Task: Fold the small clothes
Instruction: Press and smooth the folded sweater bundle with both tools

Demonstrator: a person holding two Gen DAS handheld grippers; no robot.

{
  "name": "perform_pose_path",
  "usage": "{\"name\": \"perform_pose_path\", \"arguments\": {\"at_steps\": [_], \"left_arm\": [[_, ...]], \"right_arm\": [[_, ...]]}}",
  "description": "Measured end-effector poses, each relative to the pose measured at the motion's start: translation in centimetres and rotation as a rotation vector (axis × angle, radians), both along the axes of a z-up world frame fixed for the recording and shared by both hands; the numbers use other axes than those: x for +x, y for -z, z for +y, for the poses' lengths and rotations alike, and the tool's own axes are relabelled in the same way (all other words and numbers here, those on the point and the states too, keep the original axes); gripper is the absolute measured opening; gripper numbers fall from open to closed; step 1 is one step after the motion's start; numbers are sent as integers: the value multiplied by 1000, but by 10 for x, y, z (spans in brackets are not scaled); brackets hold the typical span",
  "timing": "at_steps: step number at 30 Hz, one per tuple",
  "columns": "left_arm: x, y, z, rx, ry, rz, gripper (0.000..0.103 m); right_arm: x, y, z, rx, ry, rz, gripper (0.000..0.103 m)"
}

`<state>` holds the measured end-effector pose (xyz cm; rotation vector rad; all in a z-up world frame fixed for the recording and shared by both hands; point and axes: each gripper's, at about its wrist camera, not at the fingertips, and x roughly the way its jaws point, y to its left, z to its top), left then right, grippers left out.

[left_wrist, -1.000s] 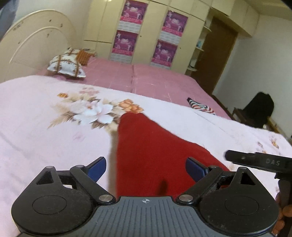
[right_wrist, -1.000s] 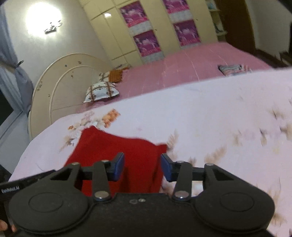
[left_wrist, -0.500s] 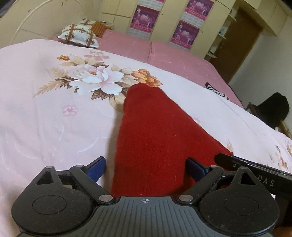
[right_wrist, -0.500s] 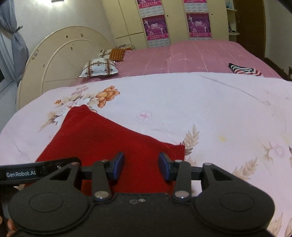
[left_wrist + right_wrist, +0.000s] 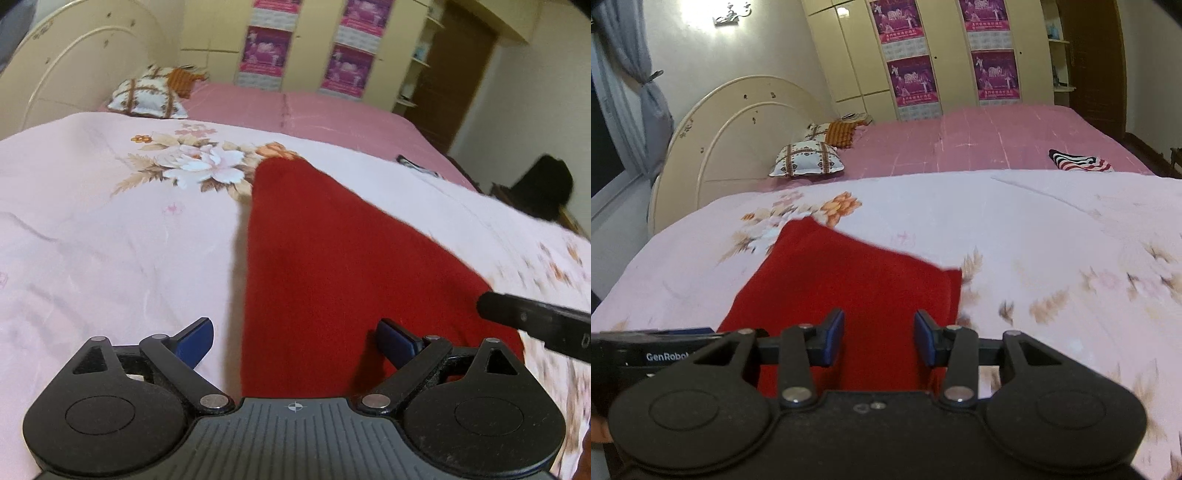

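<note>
Cloth: a red cloth [image 5: 332,266] lies flat on the pale floral sheet [image 5: 110,240], folded to a rough rectangle with 1 corner pointing toward the far flower print.
Cloth edges: its left edge runs straight from near to far; its right edge slants away toward the far corner; in the right wrist view the cloth [image 5: 857,288] shows a squared near-right corner.
Left gripper [image 5: 295,343]: over the near end of the cloth, jaws wide apart with nothing clamped; the left blue pad sits over bare sheet just left of the cloth edge, the right pad over the red fabric.
Right gripper [image 5: 879,339]: over the near right part of the cloth, jaws partly apart, red fabric seen through the gap; whether the pads touch the fabric cannot be told.
Neighbour: each gripper's black body shows at the edge of the other's view.
Bed: a pink cover [image 5: 997,140] on the far half, 2 patterned pillows [image 5: 809,162] by the cream headboard [image 5: 731,133].
Other cloth: a striped piece [image 5: 1078,162] lies far right on the pink cover, well apart from the red cloth.
Room: cupboards with 4 purple posters [image 5: 912,79] behind the bed.
</note>
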<state>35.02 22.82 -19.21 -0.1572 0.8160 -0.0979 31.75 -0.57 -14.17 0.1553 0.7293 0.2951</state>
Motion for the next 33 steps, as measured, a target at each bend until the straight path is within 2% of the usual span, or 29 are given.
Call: {"name": "perform_pose_path", "arguments": {"at_steps": [3, 8, 11, 14, 19, 23, 29, 33], "left_arm": [[-10, 11, -2, 3, 24, 28, 94], [-10, 17, -3, -3, 31, 41, 95], [-16, 10, -3, 4, 38, 59, 95], [-31, 3, -2, 20, 62, 41, 95], [-49, -1, -2, 2, 85, 42, 95], [-54, 8, -8, 35, 109, 52, 95], [-55, 19, -10, 39, 104, 55, 95], [-58, 16, -12, 37, 103, 60, 95]], "right_arm": [[-14, 10, 2, -14, 6, 10, 42], [-10, 32, 9, -88, 40, 42, 40], [-13, 27, 10, -83, 61, 49, 40], [-28, 14, 7, -55, 70, 22, 42], [-55, 8, 7, -69, 68, 9, 41], [-71, 15, 10, -92, 75, 26, 41], [-67, 38, 7, -118, 122, 105, 44], [-70, 41, 8, -110, 139, 103, 44]]}}
